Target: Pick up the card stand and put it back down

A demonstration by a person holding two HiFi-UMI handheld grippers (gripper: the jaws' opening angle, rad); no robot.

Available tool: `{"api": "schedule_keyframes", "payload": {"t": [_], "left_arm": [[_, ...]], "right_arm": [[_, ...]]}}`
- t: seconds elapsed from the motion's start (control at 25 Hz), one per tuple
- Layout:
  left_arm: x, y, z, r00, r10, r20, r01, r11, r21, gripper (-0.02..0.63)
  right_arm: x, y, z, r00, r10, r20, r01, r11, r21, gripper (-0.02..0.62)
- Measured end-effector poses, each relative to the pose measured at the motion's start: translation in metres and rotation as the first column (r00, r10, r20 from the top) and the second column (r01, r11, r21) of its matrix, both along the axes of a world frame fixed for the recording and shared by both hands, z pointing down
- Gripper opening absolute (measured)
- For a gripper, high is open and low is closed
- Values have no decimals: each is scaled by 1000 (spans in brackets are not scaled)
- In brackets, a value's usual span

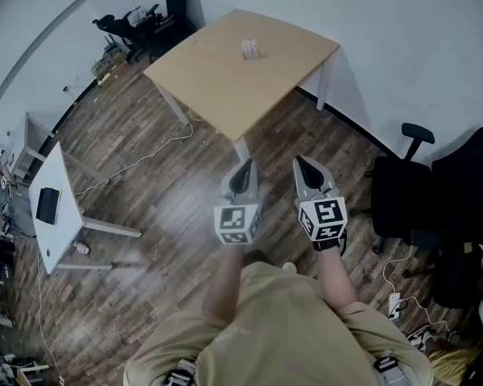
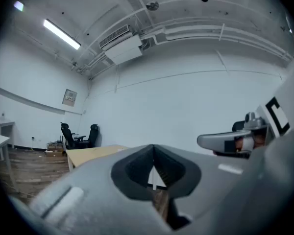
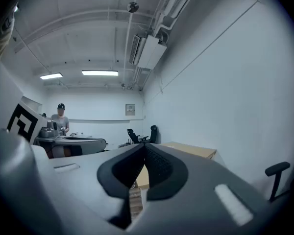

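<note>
A small white card stand (image 1: 251, 50) sits on a light wooden table (image 1: 225, 87) across the room, far from both grippers. Held side by side over the floor, my left gripper (image 1: 244, 170) and right gripper (image 1: 305, 167) both point toward that table. In the left gripper view the jaws meet at the tip of the left gripper (image 2: 153, 150), with nothing between them. The right gripper (image 3: 143, 148) is likewise shut and empty. The table edge (image 2: 88, 154) shows low beyond the left jaws, and the table (image 3: 191, 150) also appears past the right jaws.
Dark wood floor (image 1: 153, 207) lies between me and the table. Black office chairs (image 1: 435, 191) stand at the right, more chairs (image 1: 145, 22) in the far corner. A white desk (image 1: 52, 207) with a black object is at the left. A person (image 3: 61, 119) stands in the distance.
</note>
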State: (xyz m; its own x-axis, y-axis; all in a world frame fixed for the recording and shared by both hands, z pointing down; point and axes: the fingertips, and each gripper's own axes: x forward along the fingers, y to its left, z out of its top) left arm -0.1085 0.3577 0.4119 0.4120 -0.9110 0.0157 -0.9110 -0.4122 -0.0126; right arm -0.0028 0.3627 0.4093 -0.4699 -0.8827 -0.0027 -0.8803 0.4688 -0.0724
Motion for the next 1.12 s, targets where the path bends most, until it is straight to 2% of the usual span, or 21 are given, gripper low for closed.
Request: {"api": "schedule_keyframes", "payload": {"t": [0.2,0.4,0.64,0.8,0.88,1.0,1.12], "left_arm": [[-3,-21,11,1000,-4,2,4,1000,-22,3],[-18,-74,21,1000,-2,-4,2,1000,-16,3],[-46,-189,27,998,22,-52,-24,999,-47,3],[-92,-323,25,996,19,-88,-20,1000,-6,4],[-104,-363,32,996,26,-88,-27,1000,-14,3],[-95,-359,38,993,67,-96,-70,997,-36,4],[-92,-346,40,986,82,-142,-89,995,-45,3]], "right_arm": [[-3,-24,9,1000,-18,-5,18,1000,-13,5],[-9,-85,33,1000,22,10,-21,996,-85,5],[-33,-202,44,998,68,-12,-69,988,-142,5],[-79,-332,45,997,67,-27,-69,989,-128,5],[-92,-373,54,997,72,-31,-76,988,-138,5],[-87,-371,62,995,86,-48,-92,983,-158,5],[-83,-357,66,994,87,-60,-97,980,-173,5]]}}
